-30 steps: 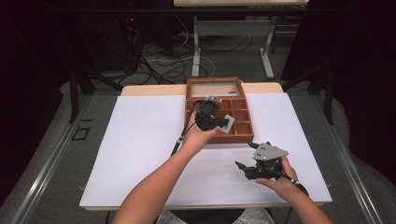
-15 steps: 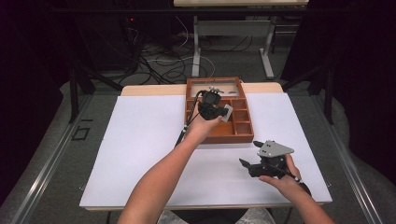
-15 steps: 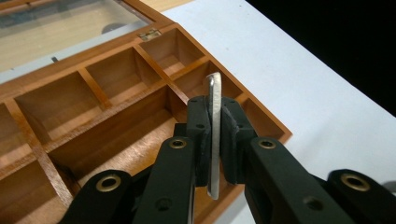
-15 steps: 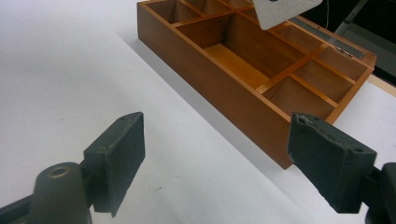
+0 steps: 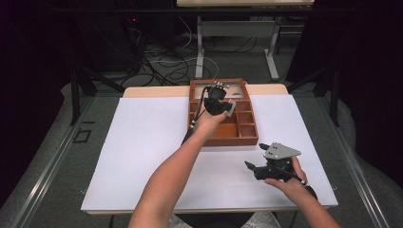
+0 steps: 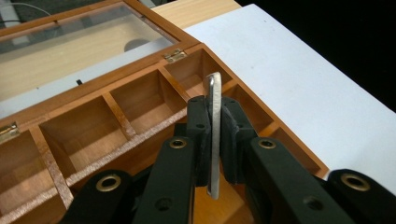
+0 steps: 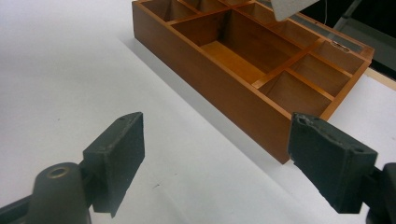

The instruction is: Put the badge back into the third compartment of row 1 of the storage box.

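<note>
My left gripper (image 6: 214, 135) is clamped on a thin metal strip (image 6: 214, 116), held upright over the far compartments of the wooden box (image 5: 247, 137). My right gripper (image 7: 224, 158) hangs wide apart and empty above the white sheet (image 5: 133, 156), near the box's right corner.

White sheet (image 5: 142, 156) covering wooden tabletop (image 5: 157, 91); bare wood strip along far edge. Grey floor (image 5: 57, 142) around table. Cable tangle (image 5: 161, 64) on floor beyond table. 2nd table's white legs (image 5: 199, 52) further back, pale top (image 5: 244, 2) at upper edge. Dark surroundings left, right.
</note>
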The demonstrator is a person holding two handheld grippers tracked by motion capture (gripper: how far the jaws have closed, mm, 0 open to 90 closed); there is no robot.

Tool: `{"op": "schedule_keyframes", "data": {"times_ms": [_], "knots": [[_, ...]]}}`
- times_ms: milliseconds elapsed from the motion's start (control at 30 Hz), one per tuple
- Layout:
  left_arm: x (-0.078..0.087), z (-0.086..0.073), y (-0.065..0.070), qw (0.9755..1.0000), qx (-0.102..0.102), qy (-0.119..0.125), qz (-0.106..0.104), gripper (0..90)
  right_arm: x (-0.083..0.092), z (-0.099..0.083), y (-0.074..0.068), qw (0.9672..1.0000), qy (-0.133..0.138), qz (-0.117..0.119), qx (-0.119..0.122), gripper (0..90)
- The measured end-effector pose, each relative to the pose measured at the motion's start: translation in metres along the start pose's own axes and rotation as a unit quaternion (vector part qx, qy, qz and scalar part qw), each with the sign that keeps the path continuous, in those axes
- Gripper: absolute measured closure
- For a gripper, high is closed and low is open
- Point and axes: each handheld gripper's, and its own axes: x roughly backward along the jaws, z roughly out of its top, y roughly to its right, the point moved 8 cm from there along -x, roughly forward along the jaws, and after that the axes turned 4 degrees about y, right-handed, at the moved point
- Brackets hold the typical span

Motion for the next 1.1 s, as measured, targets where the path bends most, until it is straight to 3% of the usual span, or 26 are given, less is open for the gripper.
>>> {"op": "schedule_keyframes", "data": {"times_ms": [300,533,700,1100], "knots": [[-0.014,0.004,-0.011,0.9998,0.001,0.004,0.018,84.7,0.001,-0.001,0.001,1.0,0.001,-0.002,-0.006,18.7],[-0.024,0.003,-0.018,0.9993,-0.014,0.0,0.034,84.7,0.003,0.0,0.001,0.9999,0.002,-0.002,-0.012,18.7],[-0.031,0.0,-0.025,0.9987,-0.013,-0.005,0.049,84.7,0.002,0.0,0.001,1.0,0.003,-0.002,-0.009,18.6],[-0.037,-0.002,-0.032,0.9976,-0.02,-0.005,0.066,84.7,0.002,-0.001,-0.001,1.0,0.003,0.003,-0.009,18.6]]}}
